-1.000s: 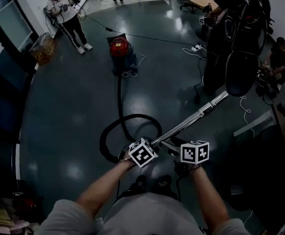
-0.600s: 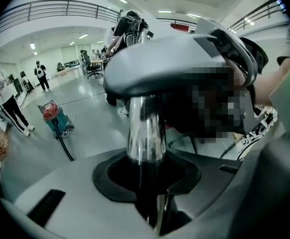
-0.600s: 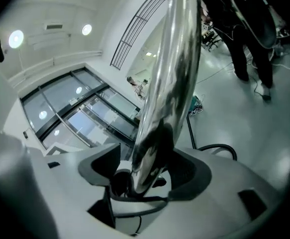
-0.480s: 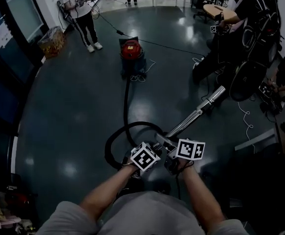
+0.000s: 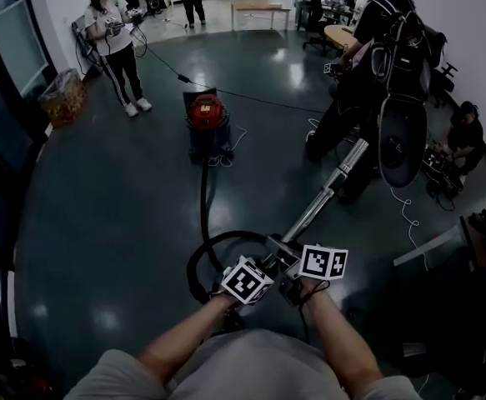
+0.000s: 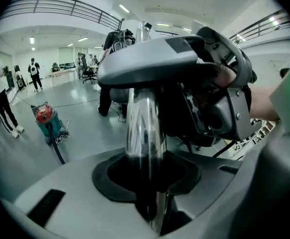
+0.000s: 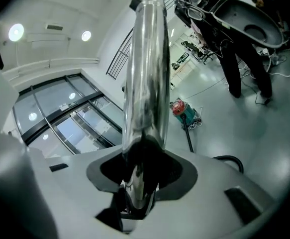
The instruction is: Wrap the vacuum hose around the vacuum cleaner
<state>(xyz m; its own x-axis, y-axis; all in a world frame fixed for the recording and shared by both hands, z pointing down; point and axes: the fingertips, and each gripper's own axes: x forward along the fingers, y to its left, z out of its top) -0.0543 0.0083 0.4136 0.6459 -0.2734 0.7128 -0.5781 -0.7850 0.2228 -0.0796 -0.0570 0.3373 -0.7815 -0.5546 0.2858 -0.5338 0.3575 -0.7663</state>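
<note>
A red and teal vacuum cleaner [image 5: 207, 123] stands on the dark floor ahead of me, small in the left gripper view [image 6: 46, 121] and the right gripper view [image 7: 183, 109]. Its black hose [image 5: 202, 207] runs toward me and curls into a loop by my feet. A chrome wand [image 5: 322, 197] slants up to the right from my hands. My left gripper [image 5: 263, 267] is shut on the wand [image 6: 144, 128] low down. My right gripper [image 5: 291, 275] sits beside it; its jaws have just been closing and now press on the wand [image 7: 145, 83].
A person [image 5: 113, 40] stands at the back left near a basket [image 5: 59, 98]. Another person with a backpack [image 5: 384, 65] and a dark round object [image 5: 401, 140] stand at the right, beyond the wand's tip. Cables [image 5: 409, 215] lie on the floor at the right; a black cord [image 5: 259, 98] trails behind the vacuum.
Both grippers have carried the wand forward, and the vacuum cleaner now looks nearer in the head view. The wand points more steeply up the picture. The hose loop lies closer to my hands.
</note>
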